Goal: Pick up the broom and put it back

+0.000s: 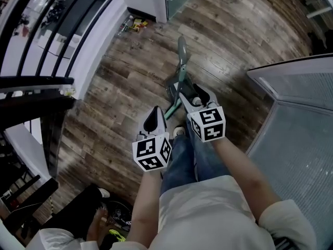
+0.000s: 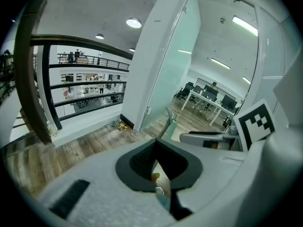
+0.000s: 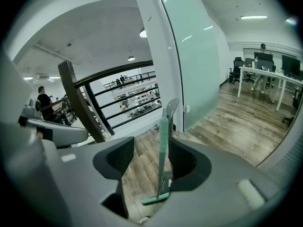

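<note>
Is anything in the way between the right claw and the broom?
No, nothing I can see. The right claw is open, and the broom shows right in the gap between its jaws, with only wood floor around it. The left claw is off to the side, not in between.

**Light:** bright, even indoor light reaches you from a round ceiling lamp (image 2: 133, 22) and strip lights (image 2: 245, 25) overhead.
**Glare:** there is a pale sheen on the wooden floor (image 1: 210, 61) and soft reflections on the glass wall (image 3: 199, 65).
**Shadows:** faint and diffuse.
**Distortion:** heavy fisheye in all your views; the railing (image 3: 83, 103) bows, and both gripper views have black vignetted corners.
**Focus:** the bodies of the left tongs (image 2: 156, 142) and right tongs (image 3: 151, 143) are soft close to your lens, while the middle distance is clear.
</note>
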Demonstrator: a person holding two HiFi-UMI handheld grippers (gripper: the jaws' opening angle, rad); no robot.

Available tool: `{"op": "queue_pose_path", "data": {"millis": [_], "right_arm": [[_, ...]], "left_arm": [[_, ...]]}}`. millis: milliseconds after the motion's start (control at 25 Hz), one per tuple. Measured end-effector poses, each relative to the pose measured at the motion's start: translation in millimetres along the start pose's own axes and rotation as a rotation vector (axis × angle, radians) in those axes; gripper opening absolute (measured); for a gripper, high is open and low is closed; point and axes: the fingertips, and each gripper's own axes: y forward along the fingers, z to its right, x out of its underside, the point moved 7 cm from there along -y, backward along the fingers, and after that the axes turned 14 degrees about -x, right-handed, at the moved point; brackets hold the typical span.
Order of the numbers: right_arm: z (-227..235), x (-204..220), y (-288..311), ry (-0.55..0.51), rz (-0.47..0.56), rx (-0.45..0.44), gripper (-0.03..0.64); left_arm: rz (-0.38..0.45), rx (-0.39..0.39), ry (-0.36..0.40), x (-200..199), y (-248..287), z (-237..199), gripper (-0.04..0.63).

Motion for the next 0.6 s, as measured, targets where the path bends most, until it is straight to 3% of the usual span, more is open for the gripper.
{"op": "queue_pose_path", "data": {"millis": [600], "right_arm": [[37, 15, 59, 0.010, -0.027, 0.015, 0.242]], "left_arm": [[-0.040, -0.045, -0.039, 18, 39, -11, 0.009]]}}
